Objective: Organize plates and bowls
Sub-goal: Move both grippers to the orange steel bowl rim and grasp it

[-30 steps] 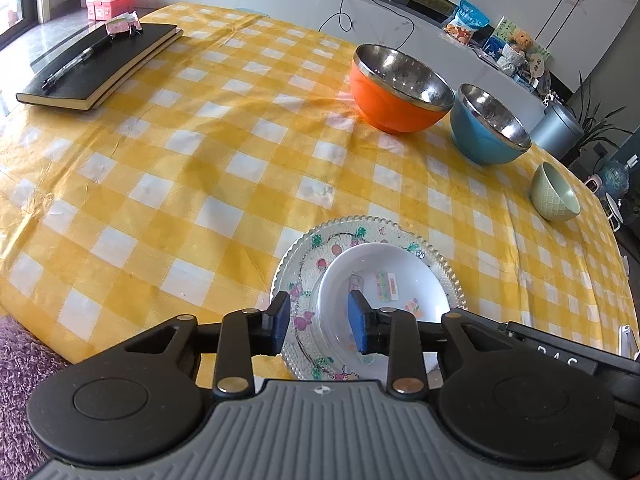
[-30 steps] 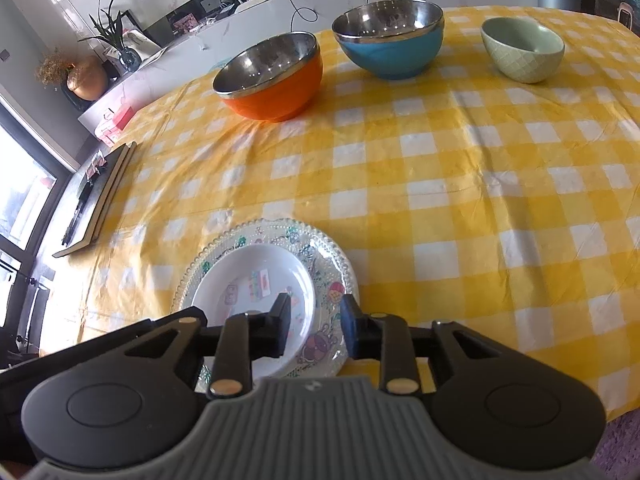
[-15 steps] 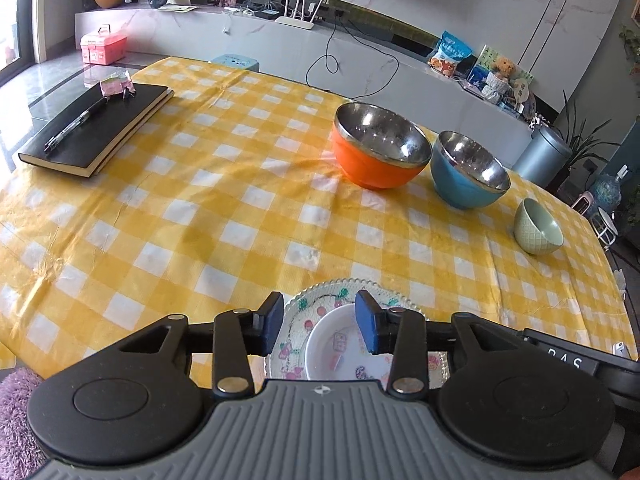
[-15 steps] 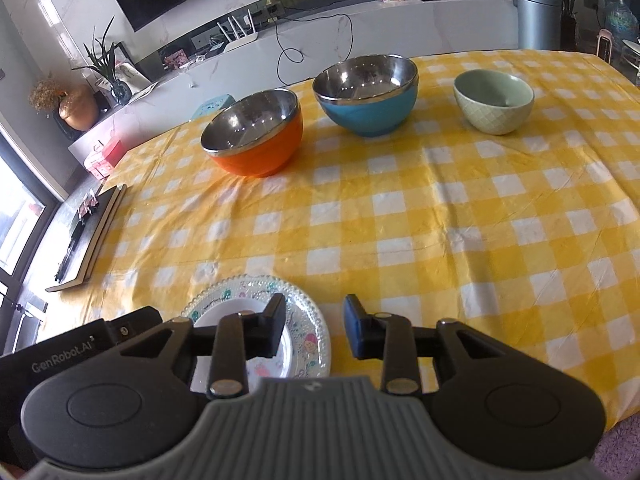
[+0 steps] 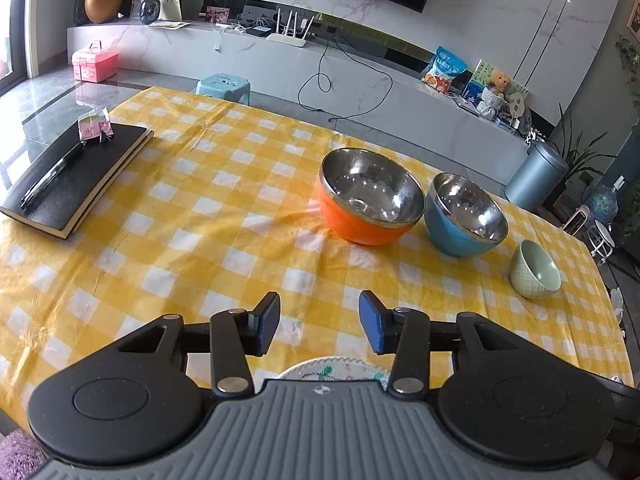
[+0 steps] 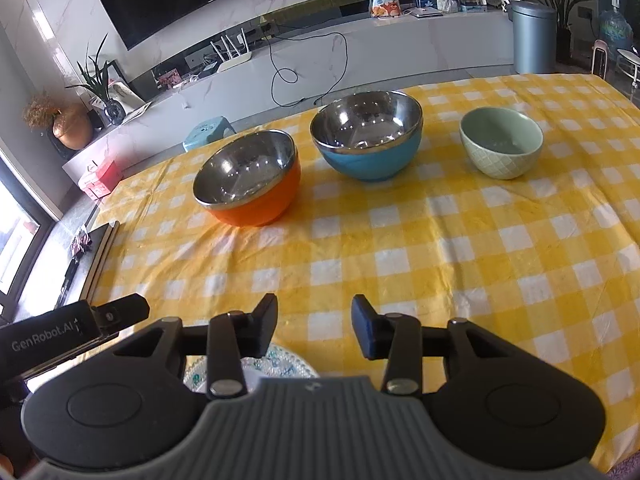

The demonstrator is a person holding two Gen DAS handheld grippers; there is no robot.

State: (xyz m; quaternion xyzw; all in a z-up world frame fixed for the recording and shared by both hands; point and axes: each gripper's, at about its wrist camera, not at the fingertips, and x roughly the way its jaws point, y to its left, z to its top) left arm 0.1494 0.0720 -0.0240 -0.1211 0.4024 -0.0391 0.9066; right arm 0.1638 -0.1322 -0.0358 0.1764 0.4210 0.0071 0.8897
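A: What has changed over the last second?

B: Both grippers have been drawn up and back from the plate stack. A second ago the decorated plate with a white dish on it was framed between the fingers of each; now only a sliver of the decorated plate (image 5: 328,370) is seen at 6 o'clock in the left wrist view, under the gripper body, and a similar sliver (image 6: 280,362) in the right wrist view. The white dish can no longer be made out.

A: And the claws?

B: The left gripper (image 5: 319,328) is spread wide and nothing is held; the same is seen of the right gripper (image 6: 314,330). The gap of each has been widened since a second ago.

A: What does that mean for the task?

B: The plates are judged to have been stacked and let go at the near edge of the table (image 5: 200,220). The bowls appear untouched: the orange bowl (image 5: 370,196) at 12 o'clock from the left gripper, the blue bowl (image 5: 466,216) at about 1 o'clock beside it, touching or nearly so, and the small green bowl (image 5: 536,270) at about 2 o'clock, set apart. Nesting of the bowls is probably what is left.

A: Anything else noted?

B: A black notebook (image 5: 76,178) with a pen (image 5: 52,176) is seen at 10 o'clock, well apart from the bowls.
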